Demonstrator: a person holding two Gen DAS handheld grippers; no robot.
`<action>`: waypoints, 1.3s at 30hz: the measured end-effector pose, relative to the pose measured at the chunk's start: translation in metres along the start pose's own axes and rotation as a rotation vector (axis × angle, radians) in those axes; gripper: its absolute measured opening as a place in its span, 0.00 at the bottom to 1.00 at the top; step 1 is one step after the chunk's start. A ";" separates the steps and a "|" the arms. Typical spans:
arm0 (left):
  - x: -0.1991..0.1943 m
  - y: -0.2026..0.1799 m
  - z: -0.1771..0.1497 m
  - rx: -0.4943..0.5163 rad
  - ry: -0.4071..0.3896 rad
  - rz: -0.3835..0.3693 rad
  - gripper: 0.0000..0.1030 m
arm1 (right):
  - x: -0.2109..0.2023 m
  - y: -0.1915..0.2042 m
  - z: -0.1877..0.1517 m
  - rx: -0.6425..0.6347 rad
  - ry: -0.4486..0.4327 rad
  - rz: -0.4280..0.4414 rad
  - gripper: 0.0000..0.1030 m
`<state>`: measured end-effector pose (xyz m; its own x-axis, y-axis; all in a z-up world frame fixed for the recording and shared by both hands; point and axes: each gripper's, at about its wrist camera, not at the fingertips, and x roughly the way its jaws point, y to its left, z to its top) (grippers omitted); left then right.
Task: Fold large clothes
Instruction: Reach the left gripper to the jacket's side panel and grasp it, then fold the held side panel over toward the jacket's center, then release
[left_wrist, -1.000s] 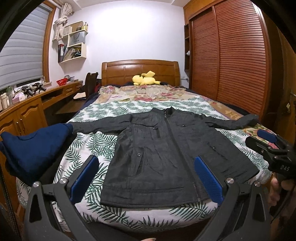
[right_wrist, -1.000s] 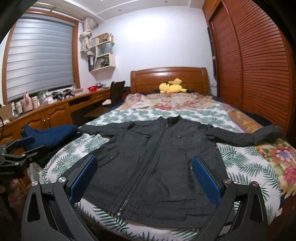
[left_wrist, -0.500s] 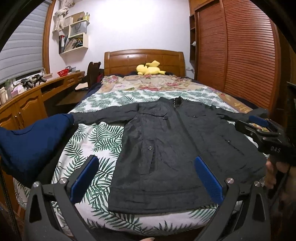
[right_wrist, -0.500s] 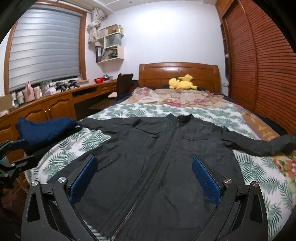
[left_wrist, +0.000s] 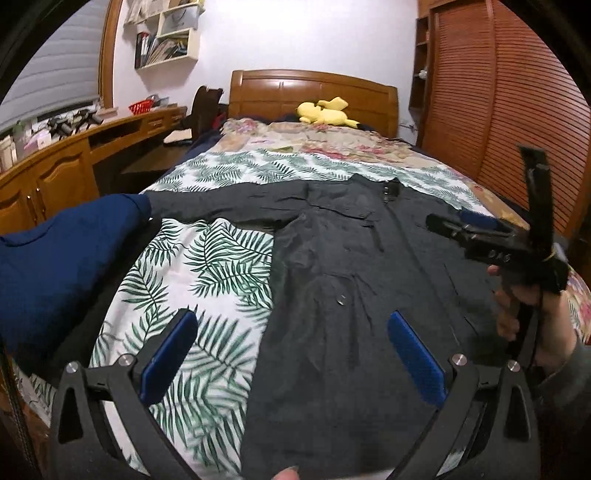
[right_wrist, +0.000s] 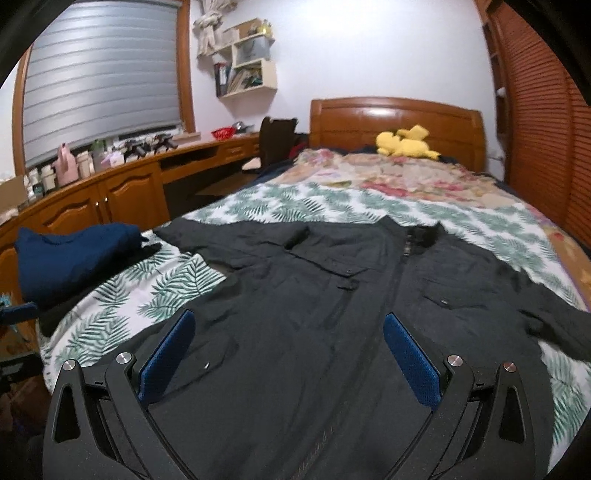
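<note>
- A dark jacket lies flat and face up on the bed, zip closed, collar toward the headboard, sleeves spread out to either side.
- The left tool fills the bottom of the left wrist view, its blue pads wide apart and nothing between them. The jacket's lower left front sits under and ahead of it; the left pad is over the leaf-print sheet, the right pad over the jacket.
- The right tool sits at the bottom of the right wrist view, jaws also spread wide and empty. Both pads are over the jacket body, with the zip line running up between them toward the collar at upper centre.
- In the left wrist view the right tool shows at the right edge, held by a hand above the jacket's right side.
- A blue garment is piled at the left of the frame, touching the end of the jacket's sleeve.
- A yellow plush rests by the headboard, well apart from the jacket.
- A wooden bench runs along the left wall.
</note>
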<state>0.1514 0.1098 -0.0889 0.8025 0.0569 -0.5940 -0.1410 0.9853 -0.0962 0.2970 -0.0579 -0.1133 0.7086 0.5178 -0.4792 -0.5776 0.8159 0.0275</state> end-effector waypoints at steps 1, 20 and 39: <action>0.008 0.004 0.005 -0.006 0.008 -0.001 1.00 | 0.010 0.000 0.001 -0.007 0.011 0.001 1.00; 0.212 0.083 0.098 -0.245 0.147 -0.059 0.81 | 0.087 -0.004 -0.017 -0.068 0.164 0.039 1.00; 0.319 0.157 0.115 -0.464 0.243 0.061 0.72 | 0.082 -0.014 -0.019 -0.037 0.181 0.052 1.00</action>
<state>0.4521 0.3015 -0.2015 0.6351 0.0188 -0.7722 -0.4693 0.8034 -0.3664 0.3556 -0.0319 -0.1693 0.5950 0.5019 -0.6278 -0.6283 0.7775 0.0262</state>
